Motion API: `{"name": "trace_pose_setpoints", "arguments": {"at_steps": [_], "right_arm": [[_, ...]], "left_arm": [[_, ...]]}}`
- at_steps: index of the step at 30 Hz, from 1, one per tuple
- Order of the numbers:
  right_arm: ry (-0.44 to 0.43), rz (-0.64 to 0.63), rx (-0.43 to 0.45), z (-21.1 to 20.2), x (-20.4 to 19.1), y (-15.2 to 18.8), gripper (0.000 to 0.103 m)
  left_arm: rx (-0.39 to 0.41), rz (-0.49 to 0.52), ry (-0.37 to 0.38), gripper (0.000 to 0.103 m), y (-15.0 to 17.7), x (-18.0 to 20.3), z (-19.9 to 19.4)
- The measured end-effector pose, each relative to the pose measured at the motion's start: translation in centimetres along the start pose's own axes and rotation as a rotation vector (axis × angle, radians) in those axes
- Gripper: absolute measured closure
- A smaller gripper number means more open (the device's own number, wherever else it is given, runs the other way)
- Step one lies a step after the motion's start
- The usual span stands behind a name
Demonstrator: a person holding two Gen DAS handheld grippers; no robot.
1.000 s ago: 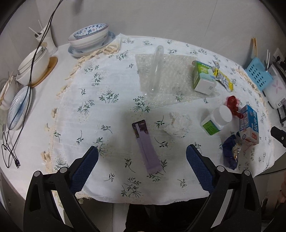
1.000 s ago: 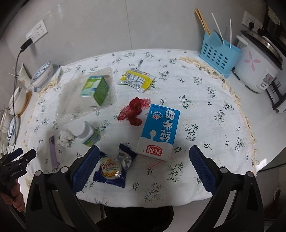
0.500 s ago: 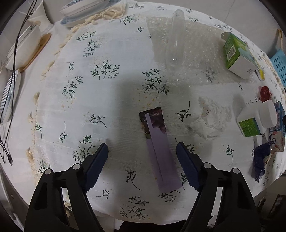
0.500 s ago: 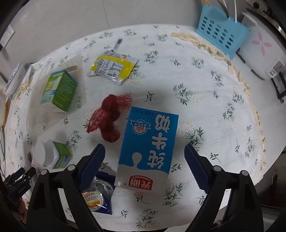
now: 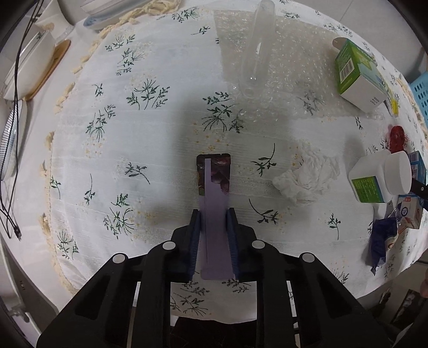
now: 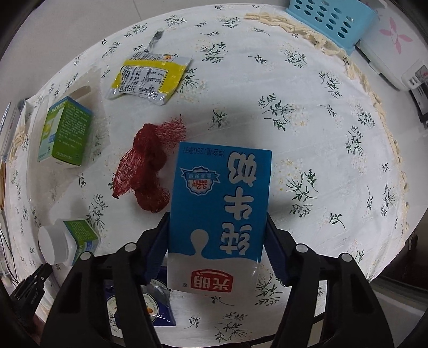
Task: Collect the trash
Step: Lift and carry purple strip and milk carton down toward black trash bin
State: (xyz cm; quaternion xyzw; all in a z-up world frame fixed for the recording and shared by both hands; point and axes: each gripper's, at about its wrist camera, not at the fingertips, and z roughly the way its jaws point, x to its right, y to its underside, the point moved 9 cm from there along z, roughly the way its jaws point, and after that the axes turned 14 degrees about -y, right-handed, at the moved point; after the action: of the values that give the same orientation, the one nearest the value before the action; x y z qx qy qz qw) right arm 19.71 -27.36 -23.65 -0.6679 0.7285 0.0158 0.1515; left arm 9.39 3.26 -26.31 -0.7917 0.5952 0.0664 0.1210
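My left gripper [image 5: 213, 218] is shut on a long purple wrapper [image 5: 215, 203] lying on the flowered tablecloth [image 5: 133, 139]. My right gripper [image 6: 218, 223] is shut on a blue milk carton [image 6: 219, 211] lying flat. Beside the carton lie a red net bag [image 6: 147, 171], a white pill bottle [image 6: 67, 241], a green box [image 6: 64, 133], a yellow packet [image 6: 149, 77] and a blue snack wrapper [image 6: 149, 313]. The left wrist view also shows a crumpled tissue [image 5: 307, 176], bubble wrap [image 5: 281, 67] and a clear tube [image 5: 256, 50].
Bowls and plates [image 5: 24, 69] with a black cable [image 5: 13, 133] stand at the table's left edge. A blue plastic basket [image 6: 331, 21] and a white rice cooker [image 6: 396, 45] stand at the far right. The table's front edge is near both grippers.
Both grippers moved down and forward to the table and closed: the left on the purple wrapper, the right on the milk carton. Both were open a second ago.
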Motion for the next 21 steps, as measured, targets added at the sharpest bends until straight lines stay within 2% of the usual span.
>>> {"name": "trace_pose_setpoints", "arguments": {"at_steps": [2,6,14,17,21], "right_arm": [[-0.001,0.008,0.012,-0.2,0.0,-0.1,0.041],[0.001,0.028,0.052,-1.8,0.2,0.0,0.041],[-0.008,0.068,0.148,-5.4,0.0,0.7,0.041],[-0.011,0.076,0.17,-6.7,-0.1,1.5,0.041],[-0.025,0.073,0.186,-8.4,-0.7,3.2,0.041]], "left_arm": [[-0.002,0.0,0.016,0.09,0.0,-0.1,-0.1],[0.022,0.022,0.044,0.092,-0.1,-1.1,0.0],[0.162,0.102,0.048,0.092,-1.0,-1.9,-2.6],[0.201,0.128,0.067,0.092,-2.2,-2.0,-4.3],[0.246,0.162,0.094,0.092,-1.9,-1.3,-6.1]]}}
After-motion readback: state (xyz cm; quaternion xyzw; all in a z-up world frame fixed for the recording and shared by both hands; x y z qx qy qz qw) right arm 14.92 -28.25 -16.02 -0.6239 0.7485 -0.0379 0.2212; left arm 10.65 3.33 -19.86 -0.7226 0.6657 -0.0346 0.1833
